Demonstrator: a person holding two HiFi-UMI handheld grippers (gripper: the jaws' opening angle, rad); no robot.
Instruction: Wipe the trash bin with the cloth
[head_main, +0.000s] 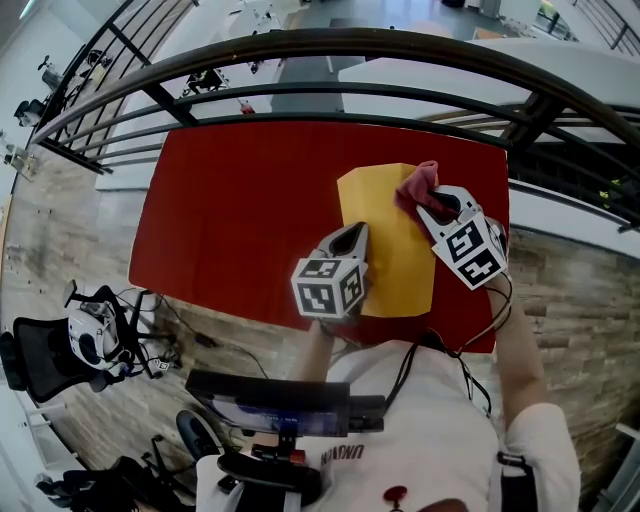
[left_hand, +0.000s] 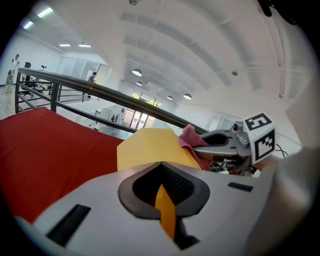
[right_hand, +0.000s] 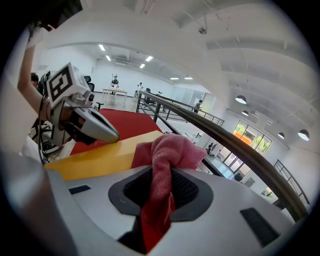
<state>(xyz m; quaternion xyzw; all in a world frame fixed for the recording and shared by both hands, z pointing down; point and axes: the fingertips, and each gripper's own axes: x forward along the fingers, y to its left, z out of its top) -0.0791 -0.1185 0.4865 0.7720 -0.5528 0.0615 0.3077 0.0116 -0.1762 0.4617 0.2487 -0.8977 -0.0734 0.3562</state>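
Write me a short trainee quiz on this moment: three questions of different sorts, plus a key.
1. True or false: the right gripper is shut on the crumpled pink cloth.
2. What is clamped between the fingers of the left gripper? A) a wall of the yellow rectangular trash bin B) the cloth C) nothing
3. Fill in: the bin rests on a ___ table.
Key: 1 true; 2 A; 3 red.

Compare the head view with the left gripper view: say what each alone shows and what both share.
Head view only: the chair on the floor, the person's shirt and the table's full outline. Left gripper view only: the left gripper shut on the bin's yellow edge, and ceiling lamps. Both: the bin, the cloth at the right gripper's tip, the red table and the railing.
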